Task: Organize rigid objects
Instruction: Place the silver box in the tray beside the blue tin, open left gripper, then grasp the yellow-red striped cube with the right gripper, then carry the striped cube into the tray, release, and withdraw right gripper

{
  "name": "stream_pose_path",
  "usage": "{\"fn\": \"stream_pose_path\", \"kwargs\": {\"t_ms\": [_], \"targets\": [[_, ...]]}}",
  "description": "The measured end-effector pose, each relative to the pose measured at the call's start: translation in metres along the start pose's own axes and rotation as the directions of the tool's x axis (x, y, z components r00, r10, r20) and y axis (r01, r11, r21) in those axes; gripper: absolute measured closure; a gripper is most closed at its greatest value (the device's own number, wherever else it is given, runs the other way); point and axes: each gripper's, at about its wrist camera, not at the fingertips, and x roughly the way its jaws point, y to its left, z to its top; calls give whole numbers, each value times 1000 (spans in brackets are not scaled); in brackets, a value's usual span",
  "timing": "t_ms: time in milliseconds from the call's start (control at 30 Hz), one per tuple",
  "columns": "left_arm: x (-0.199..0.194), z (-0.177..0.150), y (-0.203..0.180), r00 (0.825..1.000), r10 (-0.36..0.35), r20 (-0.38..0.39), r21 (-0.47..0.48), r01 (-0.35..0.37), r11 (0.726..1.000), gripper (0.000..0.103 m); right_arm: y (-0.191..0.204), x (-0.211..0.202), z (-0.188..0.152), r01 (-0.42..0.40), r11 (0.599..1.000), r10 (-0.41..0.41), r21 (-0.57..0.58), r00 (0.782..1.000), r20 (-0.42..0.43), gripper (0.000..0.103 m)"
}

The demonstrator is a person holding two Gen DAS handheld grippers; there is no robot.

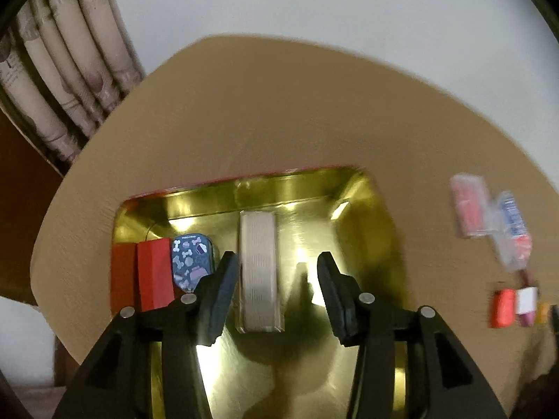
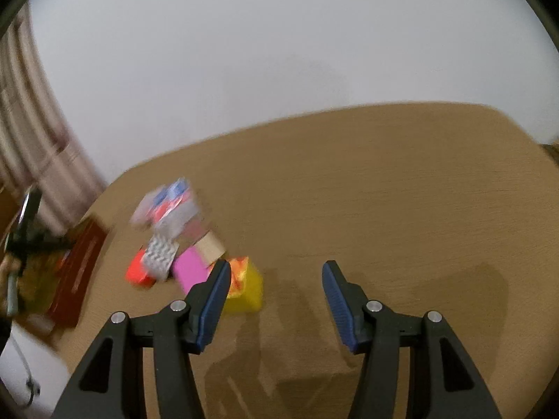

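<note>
Rigid objects, small boxes and cases, sit in two groups: some stand in a shiny gold tray (image 1: 363, 202), the rest lie in a loose pile on the table. In the tray a pale silver ribbed case (image 1: 258, 272) stands upright near the middle, with a blue tin printed with bones (image 1: 191, 262) and two red boxes (image 1: 153, 272) lined up to its left. The left gripper (image 1: 276, 291) hangs over the tray, jaws parted and gripping nothing; the silver case stands between them, just beside the left finger. The right gripper (image 2: 276, 296) is open and empty above bare wood. Beside it lie a yellow box (image 2: 246, 289), a pink box (image 2: 190, 272), an orange box (image 2: 138, 272) and blurred clear packets (image 2: 167, 206). The table (image 2: 384, 181) is tan wood grain. Behind it are a plain white wall (image 2: 279, 42) and patterned curtains (image 1: 63, 80).
</note>
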Motion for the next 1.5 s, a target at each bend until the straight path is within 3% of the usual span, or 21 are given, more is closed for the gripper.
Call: {"fn": "stream_pose_path", "kwargs": {"t_ms": [133,267,367,600,667,700,900,1000,1100,1233,1367,1433,1500], "targets": [[-62,-29,-4,989,-31,147,-21,34,999,33,22,7,-1,10,988,-23,-152,996,-85,47],[-102,-75,-12,972,-100,213,-9,105,994,29,41,11,-7,31,979,-52,-204,994,-99,47],[-124,-113,-26,964,-109,241,32,104,994,29,47,17,-5,40,978,-59,-207,994,-91,47],[-136,-167,-41,969,-126,213,116,103,988,29,49,33,3,94,972,-121,-217,986,-112,48],[-136,-178,-42,973,-119,199,119,97,988,28,47,39,5,95,972,-127,-215,982,-139,57],[-134,-182,-36,974,-117,194,116,95,989,28,48,40,4,94,973,-125,-211,983,-137,73],[-129,-206,-6,977,-94,192,41,87,995,26,66,22,13,125,968,-150,-219,984,-98,73],[-130,-216,12,978,-103,180,-6,106,994,25,101,0,28,64,965,-82,-255,995,-60,73],[-128,-222,23,979,-101,179,-36,109,993,24,166,-5,48,-70,947,51,-315,996,-69,73],[-126,-228,36,980,-96,174,-60,108,992,24,272,27,62,-263,881,215,-394,963,-165,73],[-128,-232,50,976,-112,186,-92,131,987,24,346,75,56,-356,821,255,-447,928,-270,73],[-128,-232,57,974,-124,192,-106,146,984,21,371,108,52,-383,805,244,-453,910,-335,73],[-126,-231,63,973,-134,186,-123,158,980,21,387,130,47,-379,793,213,-477,906,-366,73]]}}
